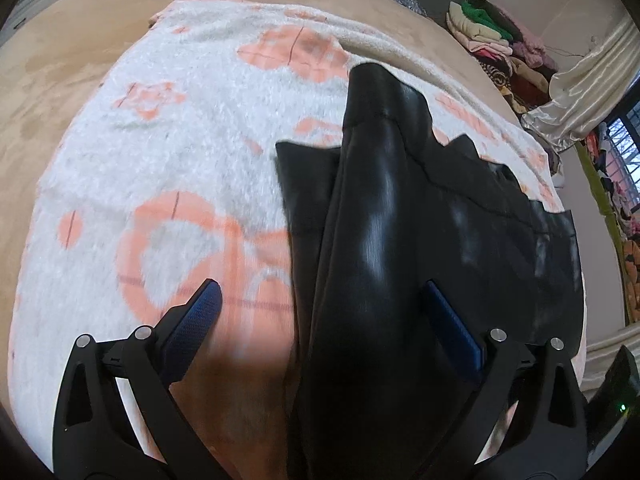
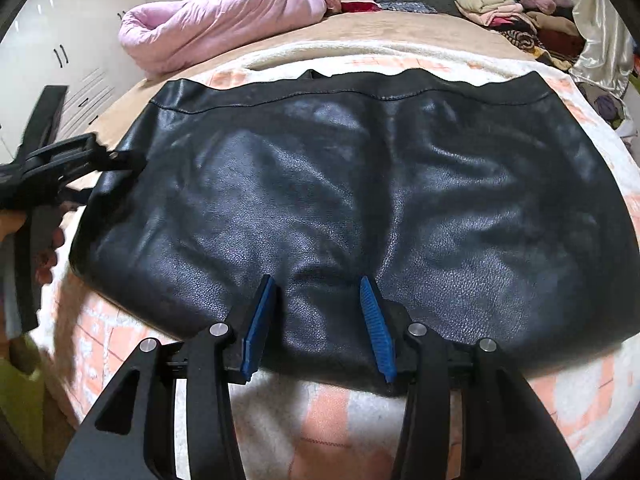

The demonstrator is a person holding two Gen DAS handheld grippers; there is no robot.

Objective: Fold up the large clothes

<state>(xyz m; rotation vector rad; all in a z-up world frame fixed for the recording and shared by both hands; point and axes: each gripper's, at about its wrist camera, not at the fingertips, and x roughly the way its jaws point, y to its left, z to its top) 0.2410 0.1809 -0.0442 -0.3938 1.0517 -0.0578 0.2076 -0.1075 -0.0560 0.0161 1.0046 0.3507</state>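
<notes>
Leather garment (image 2: 352,208) lies on the bed's blanket (image 2: 328,412), long axis crosswise ahead of the right hand-held gripper (image 2: 320,320), pinching its near edge; left hand-held gripper (image 1: 320,312) spread over the garment's end.

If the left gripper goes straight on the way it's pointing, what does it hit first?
Most likely the black leather garment: a raised fold runs between the wide-open left gripper fingers. Depth is unclear.

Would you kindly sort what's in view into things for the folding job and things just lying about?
For the job:
black garment
left gripper
right gripper
blanket under it

Lying about:
pink quilt
clothes pile
curtain
</notes>
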